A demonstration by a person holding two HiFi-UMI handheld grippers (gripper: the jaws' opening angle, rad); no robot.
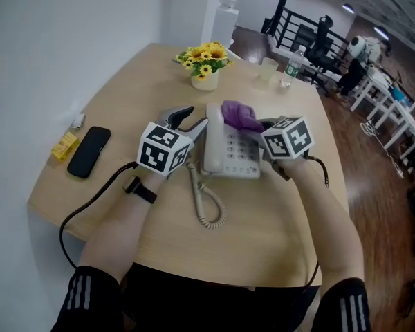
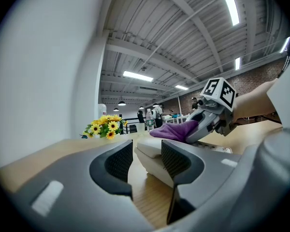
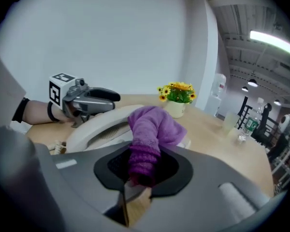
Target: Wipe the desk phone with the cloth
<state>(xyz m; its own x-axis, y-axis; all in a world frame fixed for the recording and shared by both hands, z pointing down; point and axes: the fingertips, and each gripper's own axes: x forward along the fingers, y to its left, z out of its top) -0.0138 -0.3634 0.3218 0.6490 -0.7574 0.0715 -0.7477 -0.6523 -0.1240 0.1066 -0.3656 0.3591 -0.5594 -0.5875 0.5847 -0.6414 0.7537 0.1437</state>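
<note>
at the centre of the head view, the white plastic desk phone point(image 1: 229, 154) lies on the light wooden tabletop point(image 1: 277, 213). the right tool point(image 1: 254, 124) is clamped on a purple fleecy cloth point(image 1: 239, 114) that rests on the phone's upper edge. the left tool point(image 1: 191, 120), its jaws apart and empty, sits just beside the phone's left side.

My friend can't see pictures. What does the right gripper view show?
The right gripper pinches a purple cloth that lies on a white phone on a wooden table. Behind are the left gripper and yellow flowers.
</note>
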